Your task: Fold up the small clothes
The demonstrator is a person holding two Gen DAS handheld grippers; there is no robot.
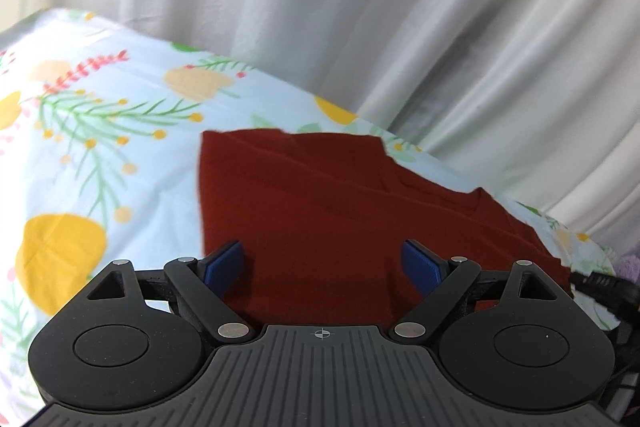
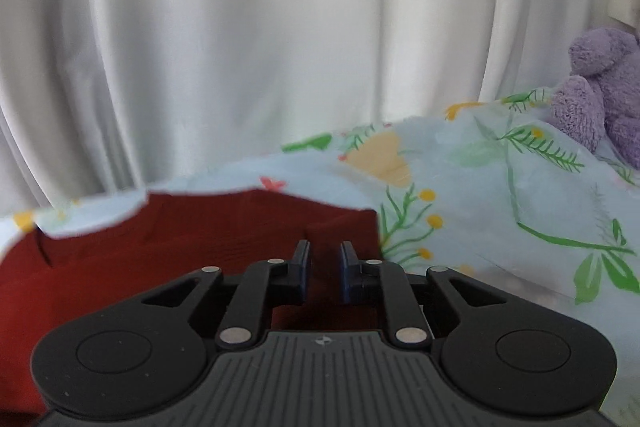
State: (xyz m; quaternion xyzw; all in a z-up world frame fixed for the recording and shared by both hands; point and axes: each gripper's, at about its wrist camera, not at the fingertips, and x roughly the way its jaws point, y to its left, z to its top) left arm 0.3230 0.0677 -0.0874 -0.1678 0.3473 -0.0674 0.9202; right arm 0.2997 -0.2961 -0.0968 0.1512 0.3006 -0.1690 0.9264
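Tongs on the left [image 1: 322, 265] stand spread wide, blue pads [image 1: 224, 263] far apart with nothing between them, poised over the near part of a dark red garment [image 1: 320, 195]. Whether the pads touch the cloth cannot be told, since the black body of the tool hides the garment's near edge. The right tongs [image 2: 324, 273] are drawn almost together, a narrow gap left between their blue pads [image 2: 347, 277]; red cloth shows through that gap, but it is hard to say whether any fold is pinched there or merely lies behind. The garment lies flat on a bed sheet [image 1: 100, 131] printed with yellow fruit and green sprigs on pale blue, its far edge stepped and uneven, its right corner near the right tongs. Blur softens the sheet's pattern in both views. Behind the bed hangs a white curtain [image 2: 240, 47] in deep folds. A purple plush toy [image 2: 600, 95] sits at the right edge of the right wrist view, partly cut off, and a black cable [image 1: 600, 287] enters the left wrist view at its right margin.
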